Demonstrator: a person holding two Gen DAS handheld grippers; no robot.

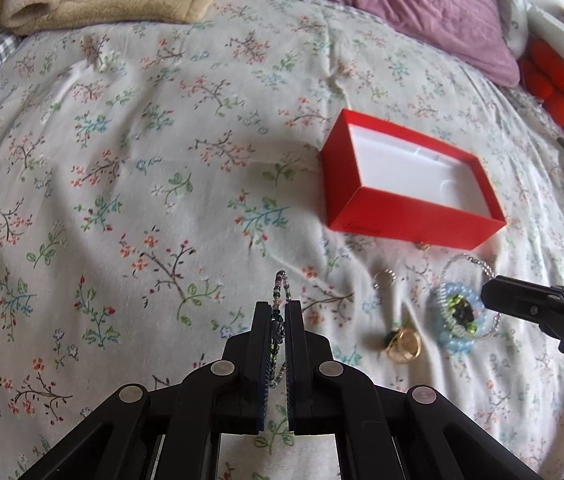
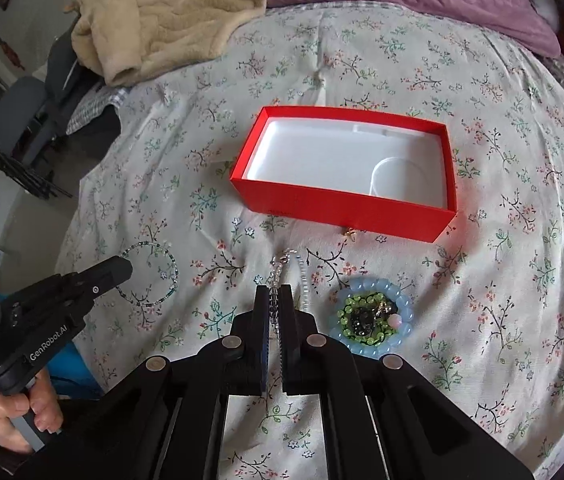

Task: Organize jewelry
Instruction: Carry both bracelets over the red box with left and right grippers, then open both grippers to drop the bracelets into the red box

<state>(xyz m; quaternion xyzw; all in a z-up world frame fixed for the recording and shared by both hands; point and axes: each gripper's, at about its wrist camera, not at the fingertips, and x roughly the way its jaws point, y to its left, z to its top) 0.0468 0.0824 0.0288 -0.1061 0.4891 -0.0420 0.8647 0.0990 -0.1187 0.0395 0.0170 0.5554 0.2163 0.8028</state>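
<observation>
Bed: a floral sheet (image 1: 162, 160) covers the bed and carries everything; it lies rumpled in soft folds.
Blanket: a beige blanket (image 2: 170, 12) is heaped at the far left of the bed.
Pillow: a purple pillow (image 1: 401, 4) lies along the far edge, right of the blanket.
Box: a red box (image 2: 341, 204) with a white lining sits open on the sheet, beyond the jewelry; nothing shows inside it.
Left claw: the left claw (image 1: 278, 312) is clenched on a dark bead strand (image 1: 282, 292), whose loop pokes out past the fingertips; in the right view the same strand (image 2: 150, 276) rings out on the sheet at the claw's tip (image 2: 116, 270).
Right claw: the right claw (image 2: 275, 300) is clenched on a clear bead chain (image 2: 285, 264), which runs forward from between the fingers toward the box.
Blue bracelet: a pale blue bracelet (image 2: 401, 308) lies just right of the right claw, with a green bead ring (image 2: 349, 308) and dark pieces piled inside it.
Gold ring: a gold ring (image 1: 403, 346) lies left of the blue bracelet in the left view.
Silver ring: a thin silver ring (image 1: 384, 279) lies between the gold ring and the box.
Charm: a tiny gold charm (image 2: 349, 233) sits just beside the box's near wall.
</observation>
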